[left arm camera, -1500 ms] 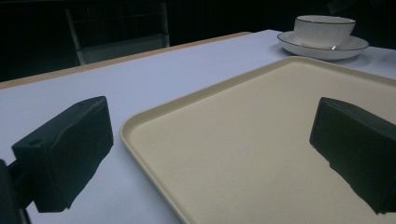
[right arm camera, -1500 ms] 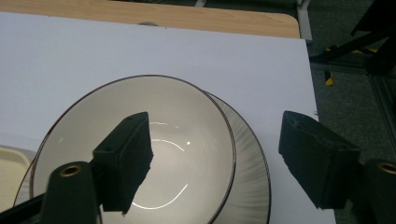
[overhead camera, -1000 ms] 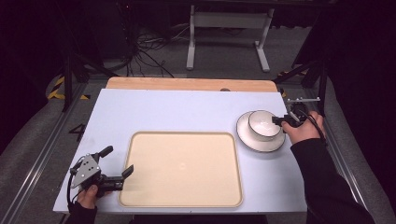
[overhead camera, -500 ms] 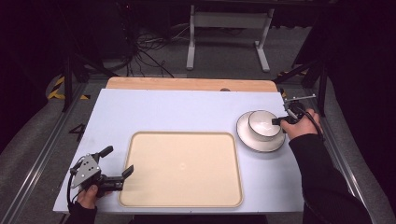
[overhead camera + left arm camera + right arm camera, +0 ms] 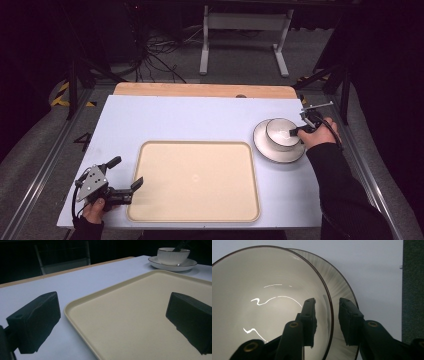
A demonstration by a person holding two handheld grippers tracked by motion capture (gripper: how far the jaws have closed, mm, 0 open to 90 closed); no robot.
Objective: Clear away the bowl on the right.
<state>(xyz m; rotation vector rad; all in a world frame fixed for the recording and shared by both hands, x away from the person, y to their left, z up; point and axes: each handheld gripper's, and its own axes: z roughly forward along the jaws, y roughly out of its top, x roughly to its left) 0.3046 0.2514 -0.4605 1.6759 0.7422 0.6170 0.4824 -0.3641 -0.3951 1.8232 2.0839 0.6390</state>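
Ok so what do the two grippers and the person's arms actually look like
Both grippers are black with blocky, squared jaws. The left gripper carries a grey three-cornered plate on top, and a dark cable trails behind it. The right gripper has brass-coloured rivets along its jaw arms. The right forearm wears a long black sleeve.

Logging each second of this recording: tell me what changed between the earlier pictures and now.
Barely anything. The right gripper stays at the white ribbed bowl, one jaw inside its rim and one outside with a gap showing, and may have edged slightly. The bowl still sits on the white saucer. The left gripper stays open at the cream rectangular tray's corner.
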